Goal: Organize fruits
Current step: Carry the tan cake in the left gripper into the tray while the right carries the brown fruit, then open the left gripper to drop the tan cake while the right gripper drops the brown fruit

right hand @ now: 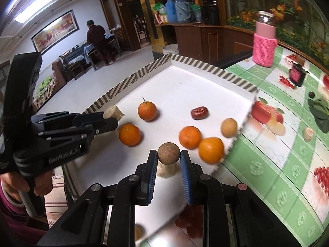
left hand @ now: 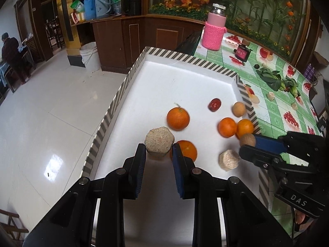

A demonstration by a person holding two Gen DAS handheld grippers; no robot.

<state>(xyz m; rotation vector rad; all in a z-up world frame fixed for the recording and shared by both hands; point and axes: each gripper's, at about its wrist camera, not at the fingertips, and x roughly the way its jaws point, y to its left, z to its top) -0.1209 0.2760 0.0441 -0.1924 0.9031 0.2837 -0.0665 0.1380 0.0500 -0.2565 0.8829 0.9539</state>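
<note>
A white tray [left hand: 164, 76] with a striped rim holds several oranges [left hand: 177, 118], a red date [left hand: 214, 104], a tan round fruit [left hand: 239, 109] and a beige cut piece [left hand: 228, 160]. My left gripper [left hand: 159, 148] is shut on a beige hexagonal piece [left hand: 159, 141] above the tray; it shows in the right wrist view [right hand: 112, 113]. My right gripper [right hand: 169, 154] is shut on a brown round fruit [right hand: 169, 152], held above the tray [right hand: 185, 82]; it also shows in the left wrist view [left hand: 247, 140].
A pink knitted bottle [left hand: 213, 28], a small dark jar [left hand: 242, 52] and leafy greens [left hand: 275, 78] stand on the green tablecloth [left hand: 273, 111] to the right. A white bucket [left hand: 90, 55] and tiled floor lie left of the tray.
</note>
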